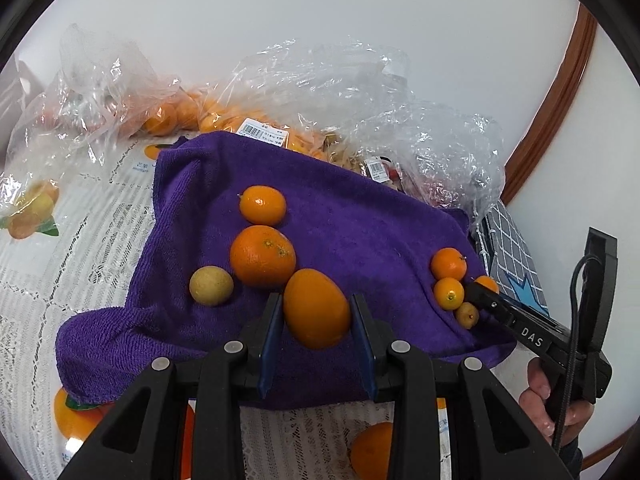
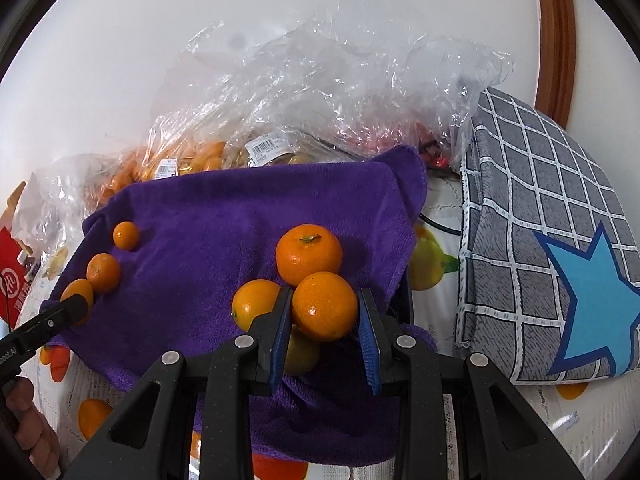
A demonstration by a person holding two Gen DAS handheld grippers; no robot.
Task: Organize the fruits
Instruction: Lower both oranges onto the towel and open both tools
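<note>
While both grippers reach over the purple towel (image 1: 360, 224), each has its jaws drawn narrow onto one fruit. The left gripper (image 1: 317, 320) holds an oval orange fruit (image 1: 316, 308) near the towel's near edge; its long axis runs along the fingers, pointing away from the camera and leaning slightly left. Just beyond it sit a larger orange (image 1: 262, 256) and a smaller one (image 1: 263, 205), with a yellowish fruit (image 1: 211, 285) to the left. The right gripper (image 2: 324, 320) pinches a round orange (image 2: 324, 306) by the towel's right edge, touching a stemmed orange (image 2: 309, 254) behind it and beside another orange (image 2: 256, 304). Clear plastic bags (image 2: 340, 80) of fruit lie along the towel's far edge, and a checked cushion (image 2: 540, 200) lies to its right.
</note>
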